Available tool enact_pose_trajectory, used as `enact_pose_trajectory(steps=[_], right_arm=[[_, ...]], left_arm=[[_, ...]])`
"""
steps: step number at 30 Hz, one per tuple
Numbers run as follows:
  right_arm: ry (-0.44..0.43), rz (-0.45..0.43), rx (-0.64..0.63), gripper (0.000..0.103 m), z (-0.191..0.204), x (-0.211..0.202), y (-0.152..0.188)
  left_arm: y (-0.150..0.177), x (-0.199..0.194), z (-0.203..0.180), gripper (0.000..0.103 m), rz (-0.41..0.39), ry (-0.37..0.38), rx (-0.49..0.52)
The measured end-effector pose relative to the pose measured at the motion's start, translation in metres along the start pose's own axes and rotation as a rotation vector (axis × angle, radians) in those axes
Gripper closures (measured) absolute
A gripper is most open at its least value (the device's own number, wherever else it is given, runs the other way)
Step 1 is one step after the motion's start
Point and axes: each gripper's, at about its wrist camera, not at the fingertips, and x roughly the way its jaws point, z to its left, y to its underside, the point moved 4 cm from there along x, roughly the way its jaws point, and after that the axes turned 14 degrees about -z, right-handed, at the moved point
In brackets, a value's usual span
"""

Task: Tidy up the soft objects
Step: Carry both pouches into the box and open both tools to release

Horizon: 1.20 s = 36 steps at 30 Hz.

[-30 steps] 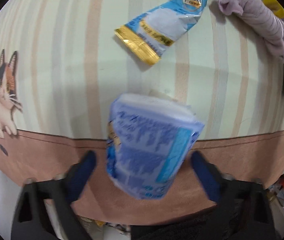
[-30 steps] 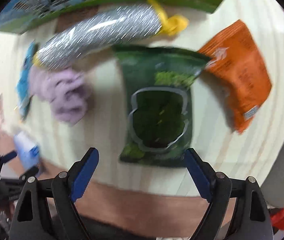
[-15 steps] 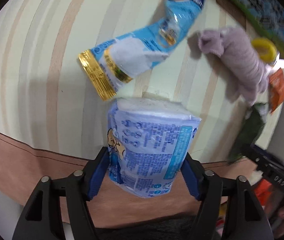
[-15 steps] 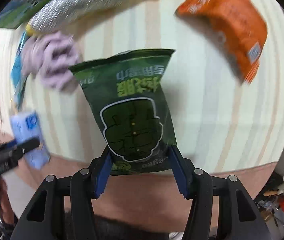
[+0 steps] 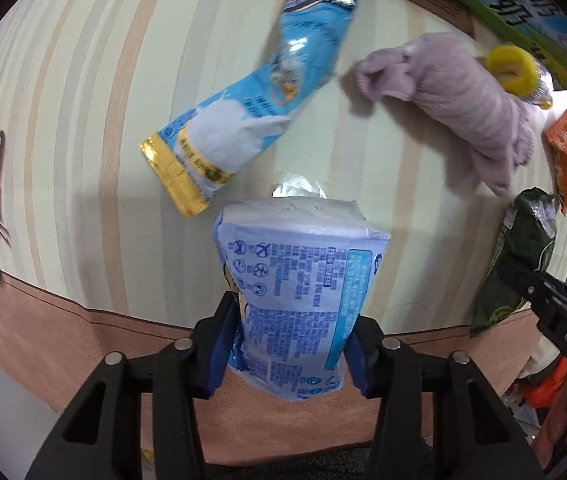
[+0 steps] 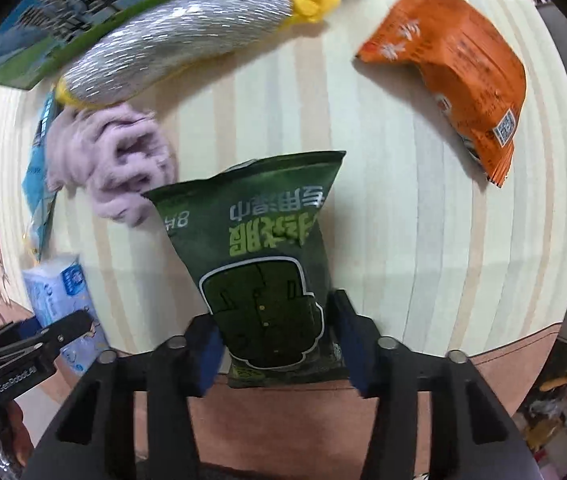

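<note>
- Fingers of the left gripper [image 5: 289, 354] have just been closing and now press both sides of a pale blue tissue pack [image 5: 297, 292], held above the counter [image 5: 83, 120].
- Pack: soft plastic wrap, blue print and small icons, white top edge, sides squeezed in between the blue pads.
- Fingers of the right gripper [image 6: 277, 354] have likewise been closing; they clamp the lower end of a dark green snack bag [image 6: 259, 264].
- Bag: glossy, light green lettering, dark panel outlined in white, hangs upside down towards the camera.
- On the striped counter: lilac cloth [image 5: 467, 108], blue-and-gold pouch [image 5: 259, 108], orange packet [image 6: 455, 68], silver roll with yellow ends [image 6: 187, 40].
</note>
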Motion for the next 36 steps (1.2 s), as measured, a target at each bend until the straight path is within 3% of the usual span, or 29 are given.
enact_pose_trajectory(steps=[4, 10, 14, 17, 21, 25, 30, 36], right_arm=[[-0.065, 0.018, 0.044, 0.064, -0.005, -0.019, 0.012], [-0.175, -0.026, 0.092, 0.065, -0.020, -0.075, 0.020], [-0.244, -0.132, 0.101, 0.065, -0.038, -0.148, -0.014], [-0.255, -0.245, 0.086, 0.065, -0.031, -0.202, -0.045], [-0.245, -0.343, 0.080, 0.065, 0.013, -0.224, -0.096], [-0.217, -0.369, 0.089, 0.065, 0.046, -0.222, -0.162], [-0.124, -0.320, 0.069, 0.065, 0.052, -0.179, -0.218], [-0.023, -0.188, 0.039, 0.065, 0.067, -0.082, -0.251]], left_arm=[[0.001, -0.018, -0.017, 0.059, -0.028, 0.031, -0.008], [-0.021, -0.086, -0.057, 0.059, -0.146, 0.124, 0.014], [-0.052, -0.146, -0.078, 0.059, -0.231, 0.168, 0.052], [-0.104, -0.195, -0.104, 0.059, -0.308, 0.206, 0.083], [-0.167, -0.232, -0.123, 0.059, -0.382, 0.202, 0.117], [-0.221, -0.226, -0.134, 0.059, -0.408, 0.143, 0.144], [-0.284, -0.184, -0.119, 0.059, -0.341, 0.077, 0.122], [-0.337, -0.119, -0.100, 0.059, -0.229, 0.003, 0.078]])
